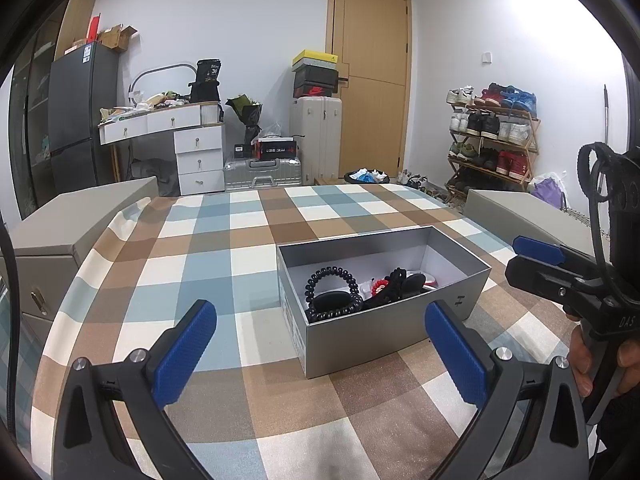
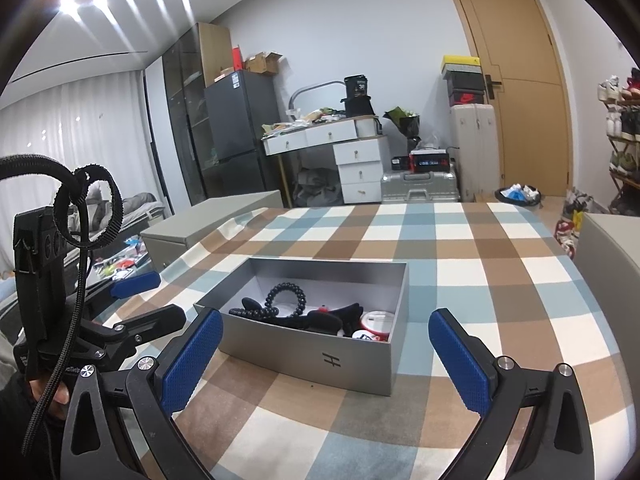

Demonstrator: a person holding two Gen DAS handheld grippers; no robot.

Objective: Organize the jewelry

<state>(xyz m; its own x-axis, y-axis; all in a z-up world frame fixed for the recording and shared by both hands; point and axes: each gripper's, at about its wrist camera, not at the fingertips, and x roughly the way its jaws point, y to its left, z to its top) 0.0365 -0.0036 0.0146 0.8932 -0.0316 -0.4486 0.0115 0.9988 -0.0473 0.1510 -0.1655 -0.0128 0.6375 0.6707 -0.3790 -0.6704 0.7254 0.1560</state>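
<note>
A: On the checked tablecloth (image 1: pixel 248 240) sat the grey box (image 1: pixel 360 336) w/ the jewelry already inside: coiled hair tie (image 1: pixel 334 292), black bead bracelet (image 2: pixel 286 298), red-white bits.

B: Grippers?

A: Left gripper (image 1: pixel 320 356) spread wide, holding nothing. Right gripper (image 2: pixel 324 360) same — wide, empty, box in front of both.

B: Risk?

A: Pieces lay tangled, so I'd guess a pinch could snag two at once, or the pads could catch the box wall and shove it.

The grey box's (image 1: pixel 360 336) near wall hides part of the black beaded bracelet (image 1: pixel 334 292) and neighbouring pieces.
</note>
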